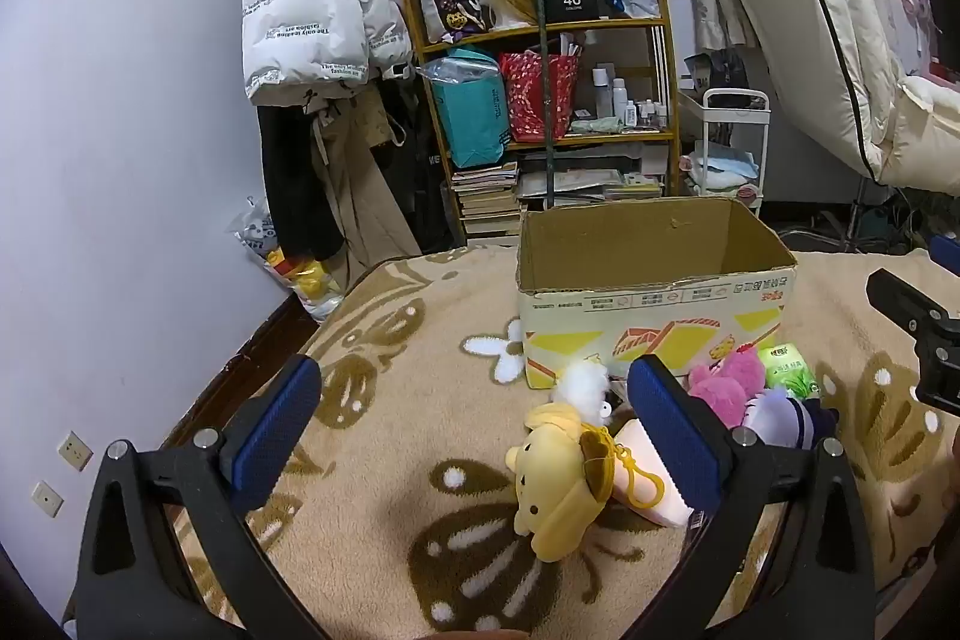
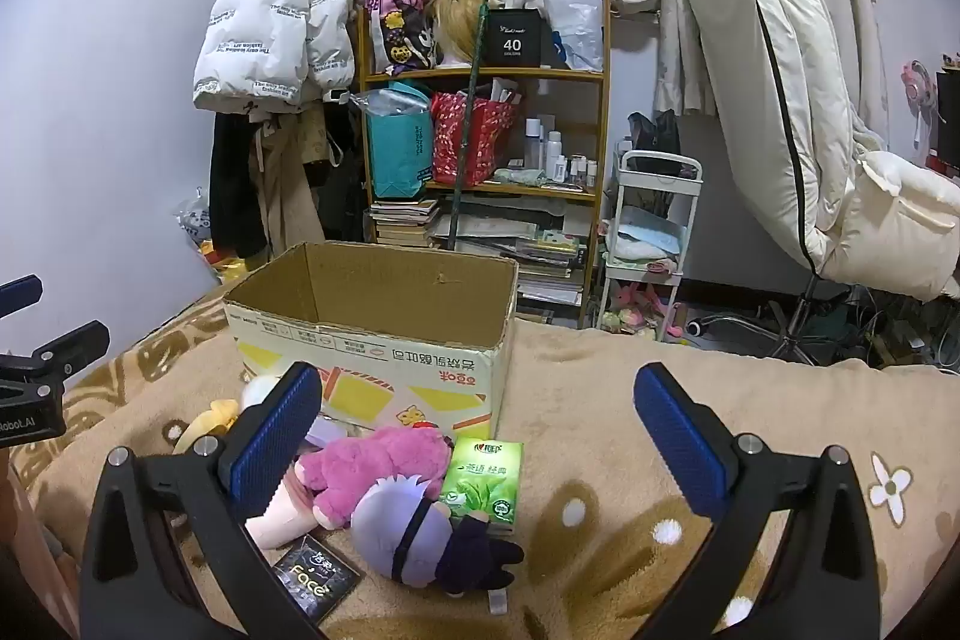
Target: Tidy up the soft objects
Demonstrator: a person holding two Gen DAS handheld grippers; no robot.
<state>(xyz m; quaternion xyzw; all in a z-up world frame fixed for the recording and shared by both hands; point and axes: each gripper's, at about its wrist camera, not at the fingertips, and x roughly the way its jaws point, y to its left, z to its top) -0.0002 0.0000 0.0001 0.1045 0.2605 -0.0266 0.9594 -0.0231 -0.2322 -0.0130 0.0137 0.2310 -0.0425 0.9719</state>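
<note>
Left gripper [image 1: 474,418] spread wide, nothing between the blue pads [image 1: 282,436], hanging over the tan patterned blanket [image 1: 384,358]. Just ahead and a little right of centre, within the span of the fingers: yellow dog plush [image 1: 552,484], lying on its side with a yellow clip loop. Beside it, partly behind the right finger: a pale pink soft item [image 1: 645,484]. A little farther: small white fluffy toy [image 1: 579,382], close against the front of the cardboard box [image 1: 654,304].

Right gripper [image 2: 477,439] likewise fully released, gripping nothing. Nearest, low between the fingers toward the left: dark flat packet [image 2: 315,580] marked "Face". Next to it: purple-haired doll [image 2: 426,538] in dark clothes, lying across the blanket. Behind that, touching it: pink plush [image 2: 378,466], left end hidden by the left finger. Just right of the pink plush: green tissue pack [image 2: 486,478], leaning on the doll. Right half of the span over bare blanket only.

Beyond the toys: box open at the top, upright, inside floor not visible. Farther still, off the bed: wooden shelf [image 2: 480,76] crammed with bags and bottles, white puffer jacket [image 2: 270,34] hanging to its left, white cart [image 2: 654,220] to its right.
</note>
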